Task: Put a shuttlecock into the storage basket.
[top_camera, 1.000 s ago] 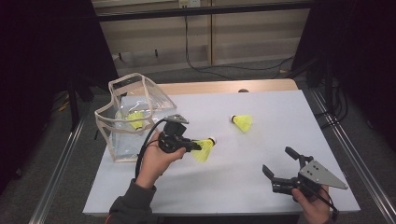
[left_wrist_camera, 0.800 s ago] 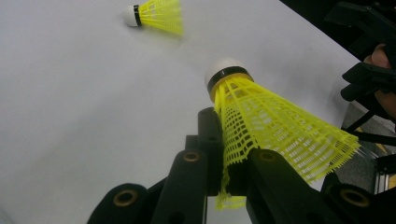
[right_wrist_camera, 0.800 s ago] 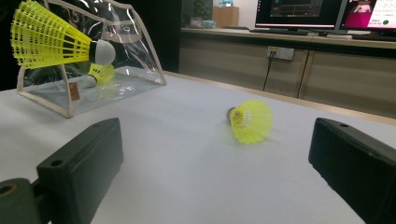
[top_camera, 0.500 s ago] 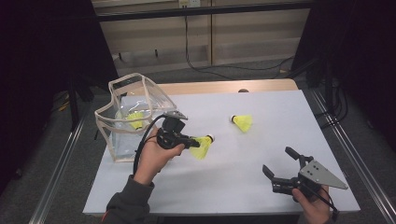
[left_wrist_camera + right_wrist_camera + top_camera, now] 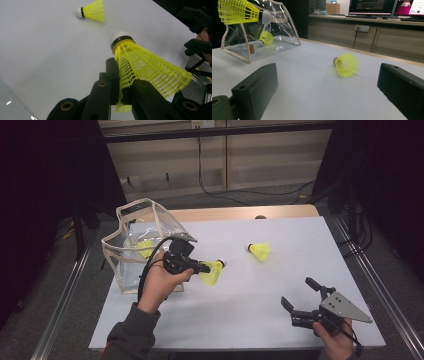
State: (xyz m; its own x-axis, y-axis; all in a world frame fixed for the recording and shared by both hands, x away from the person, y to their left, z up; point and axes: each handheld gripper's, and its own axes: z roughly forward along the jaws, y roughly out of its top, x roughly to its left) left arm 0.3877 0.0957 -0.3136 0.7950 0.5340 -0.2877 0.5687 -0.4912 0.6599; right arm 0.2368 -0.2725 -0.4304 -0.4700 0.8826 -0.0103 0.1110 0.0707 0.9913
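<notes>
Three yellow shuttlecocks are in play, and the clear pouch (image 5: pixel 145 247) at the desk's (image 5: pixel 250 315) far left corner serves as the landmark for all of them. One shuttlecock (image 5: pixel 144 248) lies inside the clear pouch, seen through its transparent wall; the right gripper view shows it (image 5: pixel 265 38) resting on the pouch floor behind the cream-edged front panel.

The held shuttlecock (image 5: pixel 212 271) is just to the right of the clear pouch, lifted off the desk, with its white cork tip pointing away from the pouch. The left tongs (image 5: pixel 204 269) are clamped on its mesh skirt; in the left gripper view the two black jaws pinch the lower edge of the yellow netting (image 5: pixel 140 72), which crumples where it is squeezed, and the cork with its black band stands above them. The person's left hand (image 5: pixel 161 282) grips the tool right in front of the pouch's near corner.

The loose shuttlecock (image 5: pixel 259 250) lies on its side on the desk, farther right of the clear pouch than the held one and well apart from it. In the right gripper view it (image 5: pixel 345 64) sits between the two jaws in the distance, its open skirt facing the camera.

The right tongs (image 5: pixel 298 294) stand wide apart and hold nothing, low over the desk's near right part, the corner opposite the clear pouch. A grey three-cornered plate (image 5: pixel 345 307) sits on top of them.
</notes>
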